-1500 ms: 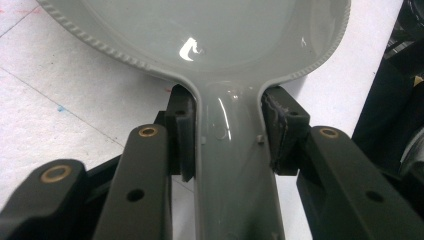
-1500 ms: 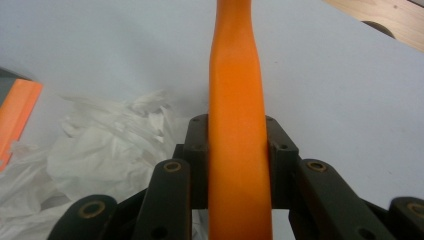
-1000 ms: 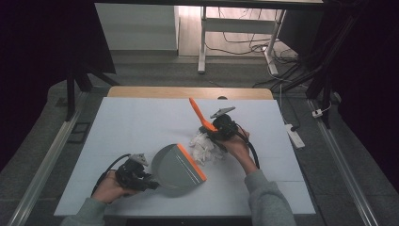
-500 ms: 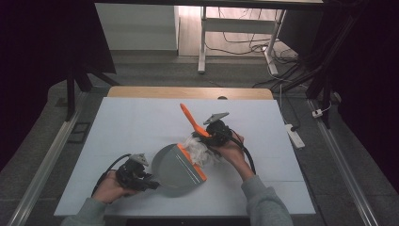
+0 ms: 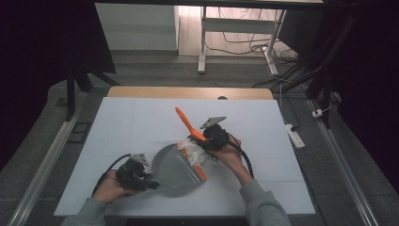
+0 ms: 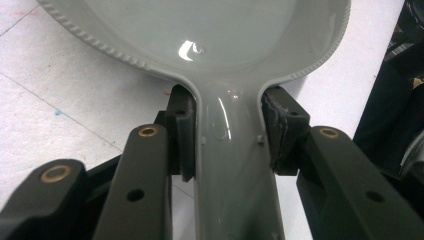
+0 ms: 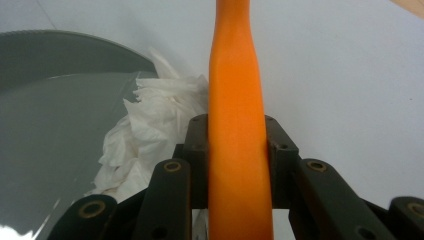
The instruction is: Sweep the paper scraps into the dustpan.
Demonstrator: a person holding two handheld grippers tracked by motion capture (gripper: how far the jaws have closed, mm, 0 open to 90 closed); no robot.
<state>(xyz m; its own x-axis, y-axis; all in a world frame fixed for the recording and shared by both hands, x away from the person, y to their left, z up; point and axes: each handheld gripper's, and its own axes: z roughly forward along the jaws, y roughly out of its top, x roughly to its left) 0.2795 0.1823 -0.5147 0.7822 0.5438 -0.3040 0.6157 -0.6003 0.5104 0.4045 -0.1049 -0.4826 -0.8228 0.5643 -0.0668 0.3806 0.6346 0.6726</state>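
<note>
The right gripper [image 5: 203, 139], clamped on the brush [image 5: 187, 123] at frame centre, could push tissue [image 5: 201, 156] past the dustpan [image 5: 175, 170] lip (left gripper [image 5: 151, 181] pinches its handle).

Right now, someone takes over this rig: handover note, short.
Left gripper: shut on the grey dustpan handle, pan flat on the table.
Right gripper: shut on the orange brush handle.
White crumpled paper sits at the pan's orange lip, beside the brush head.
Done: both tools gripped, paper gathered at the lip.
Left: sweep the paper into the pan.
</note>
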